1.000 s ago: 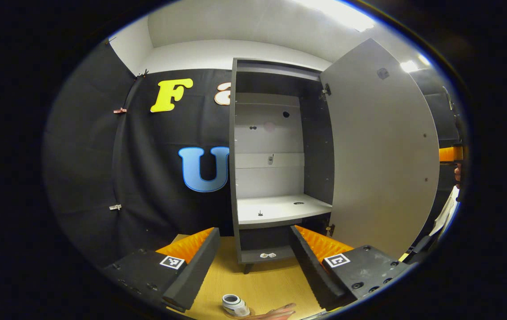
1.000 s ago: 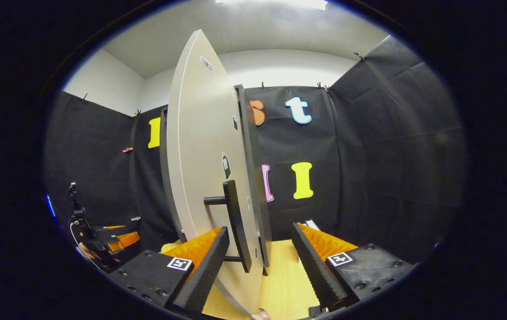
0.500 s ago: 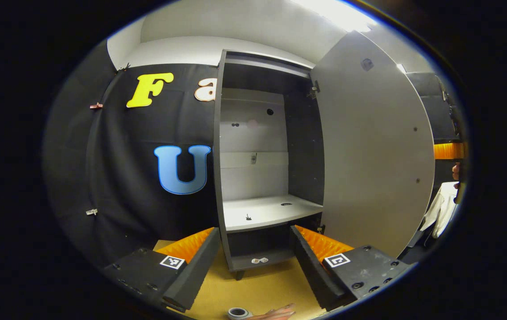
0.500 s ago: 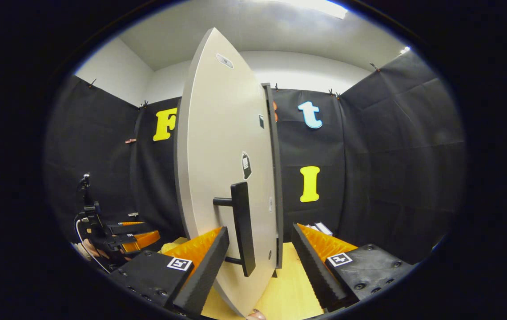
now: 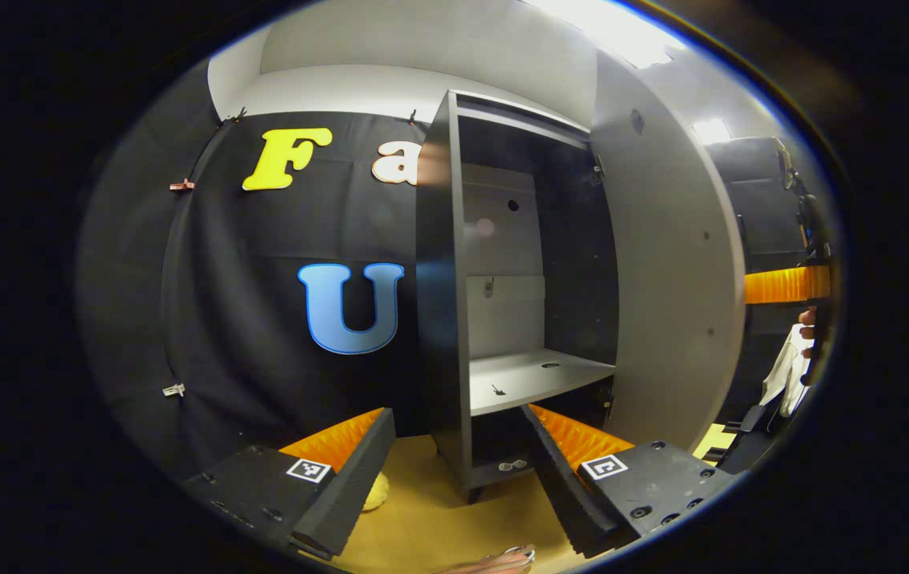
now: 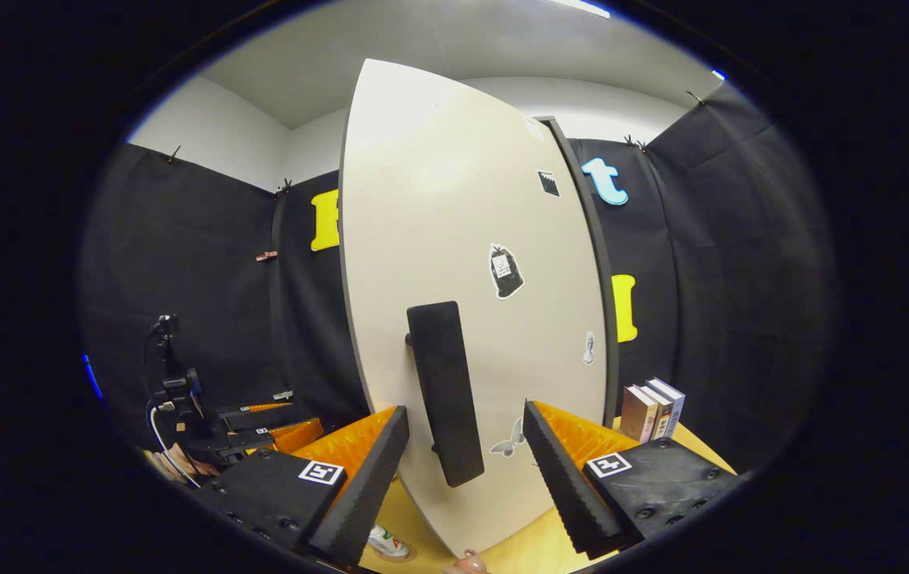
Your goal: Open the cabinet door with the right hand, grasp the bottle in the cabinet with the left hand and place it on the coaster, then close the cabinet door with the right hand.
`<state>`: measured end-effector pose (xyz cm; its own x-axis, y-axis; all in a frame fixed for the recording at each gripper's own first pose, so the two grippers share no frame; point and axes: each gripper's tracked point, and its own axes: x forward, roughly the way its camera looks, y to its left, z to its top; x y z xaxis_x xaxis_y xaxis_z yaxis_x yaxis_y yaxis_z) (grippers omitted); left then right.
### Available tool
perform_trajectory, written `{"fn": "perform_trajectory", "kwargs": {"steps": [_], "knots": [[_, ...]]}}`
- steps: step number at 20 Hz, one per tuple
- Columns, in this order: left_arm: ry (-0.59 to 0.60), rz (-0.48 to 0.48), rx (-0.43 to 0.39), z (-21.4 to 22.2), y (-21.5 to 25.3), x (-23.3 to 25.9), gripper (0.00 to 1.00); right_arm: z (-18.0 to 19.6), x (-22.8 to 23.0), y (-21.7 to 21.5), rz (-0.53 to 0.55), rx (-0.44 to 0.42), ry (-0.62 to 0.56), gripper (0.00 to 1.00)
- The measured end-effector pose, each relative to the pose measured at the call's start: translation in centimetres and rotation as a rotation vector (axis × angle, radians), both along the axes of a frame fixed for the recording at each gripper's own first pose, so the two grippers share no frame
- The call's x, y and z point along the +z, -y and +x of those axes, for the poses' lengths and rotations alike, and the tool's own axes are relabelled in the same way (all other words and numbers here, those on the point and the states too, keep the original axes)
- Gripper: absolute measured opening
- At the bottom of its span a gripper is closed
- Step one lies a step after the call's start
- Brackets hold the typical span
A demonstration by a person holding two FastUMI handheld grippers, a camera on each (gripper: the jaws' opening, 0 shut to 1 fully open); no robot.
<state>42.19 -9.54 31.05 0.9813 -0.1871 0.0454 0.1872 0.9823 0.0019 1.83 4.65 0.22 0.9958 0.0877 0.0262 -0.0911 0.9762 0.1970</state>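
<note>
The dark cabinet (image 5: 442, 319) stands open on the wooden table, and its pale shelf (image 5: 534, 375) is bare. Its door (image 6: 470, 239) is partly swung in; the left gripper view shows the inner face (image 5: 670, 279). The black door handle (image 6: 442, 391) hangs between the spread fingers of my right gripper (image 6: 466, 414), which is open and does not press on it. My left gripper (image 5: 458, 414) is open and holds nothing, facing the cabinet's left side. A small white bottle with green and red marks (image 6: 387, 544) sits low on the table, half hidden by a finger.
Several books (image 6: 654, 406) stand on the table right of the cabinet. A pale yellow thing (image 5: 375, 490) peeks out beside a left finger. A hand's fingertips (image 5: 486, 562) show at the bottom edge. The left gripper (image 6: 263, 422) shows far left, the right gripper (image 5: 789, 283) far right.
The door has swung further toward the cabinet, and the right gripper now faces its front with the handle between its fingers. The left gripper has turned, and the bottle slid out of its view.
</note>
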Motion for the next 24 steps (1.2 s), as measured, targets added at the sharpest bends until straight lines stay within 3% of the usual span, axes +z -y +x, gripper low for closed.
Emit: {"fn": "perform_trajectory", "kwargs": {"steps": [6, 11, 24], "knots": [[-0.006, 0.000, 0.008, -1.1, -1.3, 0.3, 0.98, 1.1, 0.2, -1.3, -0.046, 0.010, 0.005, 0.94], [-0.023, -0.036, 0.025, -1.2, -0.2, 0.5, 0.98, 1.3, 0.0, 0.3, -0.069, -0.018, -0.010, 0.94], [-0.014, -0.029, 0.095, -1.4, 2.6, 2.6, 0.98, 1.2, -0.2, 5.1, -0.170, -0.159, 0.012, 0.94]]}}
